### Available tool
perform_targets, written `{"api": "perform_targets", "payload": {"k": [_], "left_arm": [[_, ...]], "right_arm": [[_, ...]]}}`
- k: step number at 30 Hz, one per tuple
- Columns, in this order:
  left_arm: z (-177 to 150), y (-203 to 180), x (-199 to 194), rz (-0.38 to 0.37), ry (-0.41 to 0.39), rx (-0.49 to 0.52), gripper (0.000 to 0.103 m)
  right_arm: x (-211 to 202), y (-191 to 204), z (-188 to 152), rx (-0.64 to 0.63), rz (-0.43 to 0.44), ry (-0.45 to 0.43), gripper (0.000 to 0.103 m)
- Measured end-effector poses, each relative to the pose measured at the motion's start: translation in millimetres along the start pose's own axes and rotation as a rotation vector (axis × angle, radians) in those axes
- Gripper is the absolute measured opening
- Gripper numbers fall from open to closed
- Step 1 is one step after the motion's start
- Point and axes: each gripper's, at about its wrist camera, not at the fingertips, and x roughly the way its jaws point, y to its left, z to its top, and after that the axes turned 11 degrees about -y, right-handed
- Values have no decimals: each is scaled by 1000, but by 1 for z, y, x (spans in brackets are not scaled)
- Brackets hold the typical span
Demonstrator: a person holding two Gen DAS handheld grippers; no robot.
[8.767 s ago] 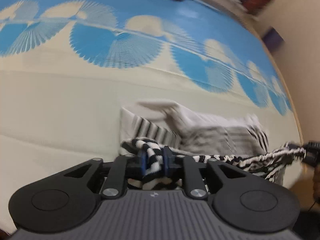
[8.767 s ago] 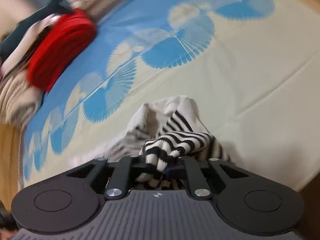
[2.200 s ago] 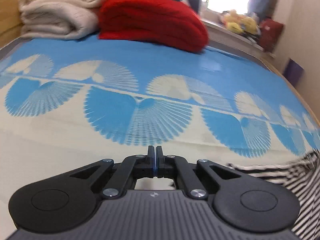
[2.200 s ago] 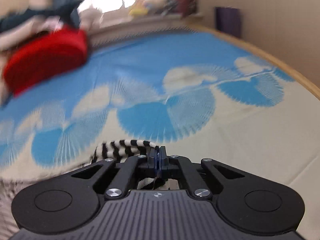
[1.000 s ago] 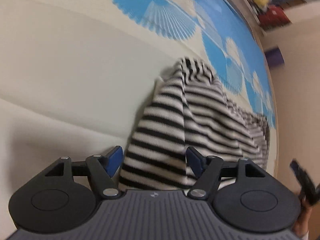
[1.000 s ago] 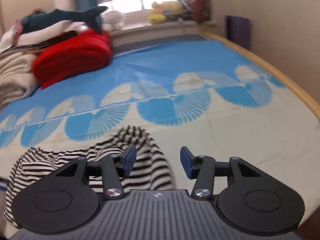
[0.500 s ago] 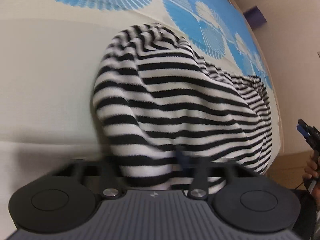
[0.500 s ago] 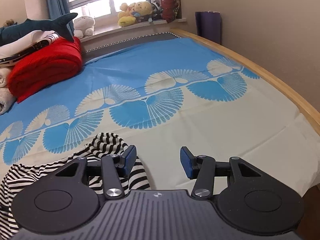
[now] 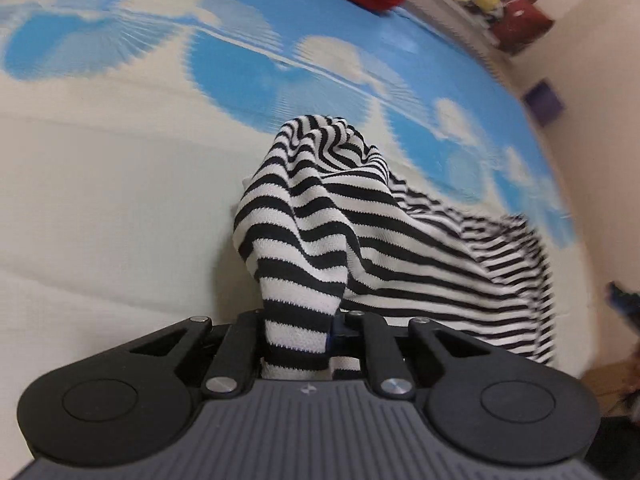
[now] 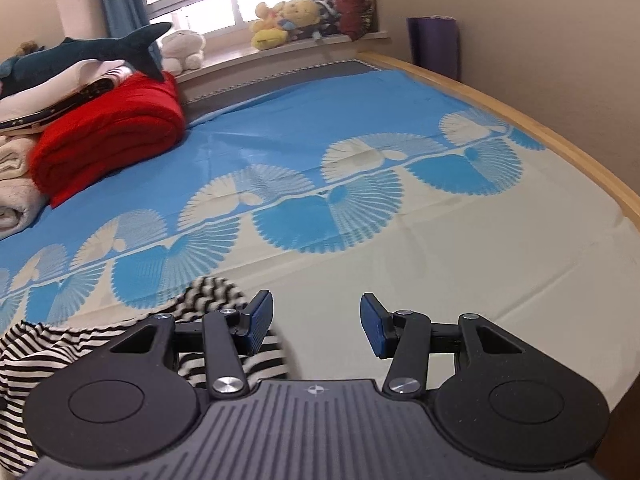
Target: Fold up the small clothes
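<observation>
A black-and-white striped garment (image 9: 360, 216) lies bunched on the bed sheet, trailing to the right. My left gripper (image 9: 298, 328) is shut on its near edge, and the cloth rises in a fold just ahead of the jaws. In the right wrist view the same garment (image 10: 48, 344) lies at the lower left, partly under the gripper body. My right gripper (image 10: 316, 326) is open and empty above the cream part of the sheet, its left finger (image 10: 260, 318) beside the garment's edge.
The bed sheet (image 10: 460, 248) is cream near me and blue with fan patterns farther off. A folded red blanket (image 10: 104, 140), white towels (image 10: 16, 184) and a plush shark (image 10: 80, 54) sit at the far left. Stuffed toys (image 10: 286, 20) line the windowsill. A wooden bed edge (image 10: 560, 140) runs along the right.
My left gripper has closed on the garment's near edge and lifted it into a fold. My right gripper stays open and has drifted slightly away from the garment.
</observation>
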Motion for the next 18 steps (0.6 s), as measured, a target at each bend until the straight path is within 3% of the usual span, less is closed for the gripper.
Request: {"api": "perform_targets", "payload": {"k": [3,6,13,18], "left_arm": [[-1,1,-21,107,-20,61,14],[5,2,-36,98,-28,3,14],[22,-92,-37,-174,-62,-89,13],[24,-194,-2,-288,-47,-54,13]], "right_arm": [[0,6,-2,-12,21,4,50],[-2,9,-4,-15,31,8,50],[-11,6,-5,-41,52,-12,50],[-13,-7,-5,-30,38,-4,50]]}}
